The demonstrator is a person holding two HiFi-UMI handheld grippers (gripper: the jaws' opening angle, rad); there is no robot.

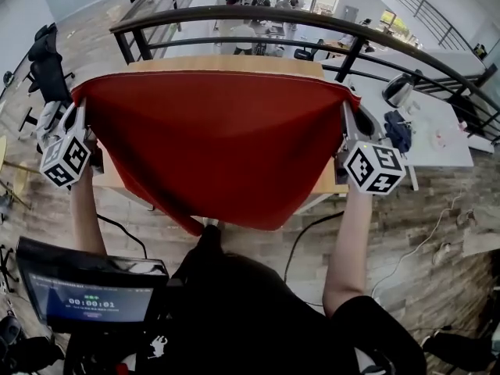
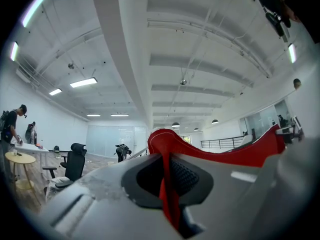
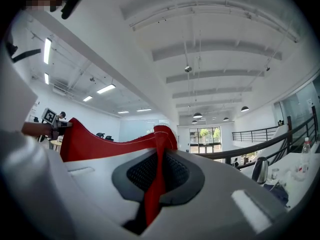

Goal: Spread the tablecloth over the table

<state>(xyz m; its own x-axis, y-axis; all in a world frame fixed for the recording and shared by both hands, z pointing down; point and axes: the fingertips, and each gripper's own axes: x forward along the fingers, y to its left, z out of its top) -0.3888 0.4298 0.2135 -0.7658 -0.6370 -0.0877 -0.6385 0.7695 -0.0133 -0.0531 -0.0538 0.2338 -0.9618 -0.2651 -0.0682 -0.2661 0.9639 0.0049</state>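
Note:
A red tablecloth (image 1: 215, 147) hangs stretched between my two grippers, in front of a wooden table (image 1: 234, 65) whose far edge shows above the cloth. My left gripper (image 1: 80, 108) is shut on the cloth's left corner (image 2: 167, 184). My right gripper (image 1: 344, 104) is shut on the right corner (image 3: 156, 176). The top hem runs taut and nearly level from one to the other, and the lower edge sags to a point near my body. Most of the tabletop is hidden behind the cloth.
A dark curved railing (image 1: 312, 22) runs behind the table. A white table (image 1: 426, 123) at the right carries a kettle (image 1: 398, 90) and small items. Black office chairs (image 1: 47, 65) stand at the left. A screen (image 1: 90, 299) sits low at the left, and cables cross the floor.

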